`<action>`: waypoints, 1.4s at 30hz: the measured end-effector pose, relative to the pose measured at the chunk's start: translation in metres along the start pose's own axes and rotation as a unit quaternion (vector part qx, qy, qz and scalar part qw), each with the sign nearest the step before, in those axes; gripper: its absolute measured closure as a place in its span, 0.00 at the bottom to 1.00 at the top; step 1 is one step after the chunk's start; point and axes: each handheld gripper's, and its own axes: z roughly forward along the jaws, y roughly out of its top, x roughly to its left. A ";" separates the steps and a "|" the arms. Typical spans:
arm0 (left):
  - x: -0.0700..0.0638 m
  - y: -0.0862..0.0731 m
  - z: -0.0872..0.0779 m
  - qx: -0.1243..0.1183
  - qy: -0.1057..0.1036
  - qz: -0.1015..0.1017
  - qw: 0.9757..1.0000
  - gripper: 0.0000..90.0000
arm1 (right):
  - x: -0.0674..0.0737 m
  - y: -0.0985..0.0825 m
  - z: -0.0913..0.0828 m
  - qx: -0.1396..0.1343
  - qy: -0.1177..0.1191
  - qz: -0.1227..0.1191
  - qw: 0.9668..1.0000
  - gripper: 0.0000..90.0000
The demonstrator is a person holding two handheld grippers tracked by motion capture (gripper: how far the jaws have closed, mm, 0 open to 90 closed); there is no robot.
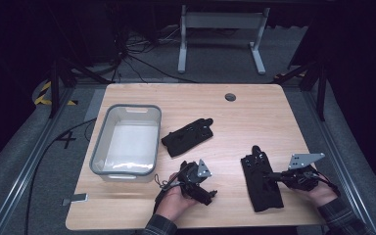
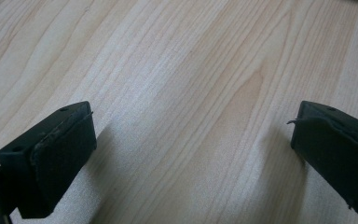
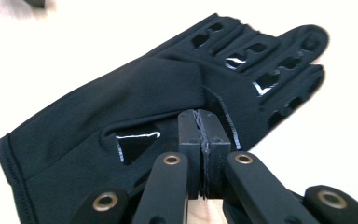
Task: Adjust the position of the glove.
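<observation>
Two black gloves lie on the wooden table (image 1: pixel 235 122). One glove (image 1: pixel 260 183) lies lengthwise at the front right, fingers pointing away from me. My right gripper (image 1: pixel 270 175) comes in from its right side and is shut on a pinch of this glove's (image 3: pixel 135 93) fabric near the palm edge; the right gripper (image 3: pixel 200 125) has its pads pressed together. The other glove (image 1: pixel 187 137) lies slanted near the table's middle, beside the bin. My left gripper (image 1: pixel 206 195) rests low at the front centre, and the left gripper (image 2: pixel 193 149) stands open over bare wood with nothing between its pads.
A grey plastic bin (image 1: pixel 98 147) stands at the left of the table, with nothing in it. A round cable hole (image 1: pixel 230 97) sits at the far edge. A small grey tag (image 1: pixel 76 199) lies near the front left corner. Cables and a white table frame (image 1: pixel 220 39) are on the floor beyond.
</observation>
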 end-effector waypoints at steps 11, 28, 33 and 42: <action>0.000 0.000 0.000 0.000 0.000 0.000 1.000 0.00 | -0.027 -0.006 -0.010 -0.013 -0.037 0.037 0.999 0.72; 0.000 0.000 0.000 0.000 -0.001 0.000 1.000 0.00 | -0.065 -0.033 -0.005 -0.028 -0.117 0.087 0.989 0.25; 0.000 0.000 0.000 0.001 -0.002 0.001 1.000 0.00 | -0.070 -0.038 -0.003 -0.031 -0.121 0.099 0.987 0.22; 0.005 0.013 -0.005 0.019 0.009 -0.012 1.000 0.31 | -0.070 -0.039 -0.003 -0.033 -0.122 0.098 0.987 0.21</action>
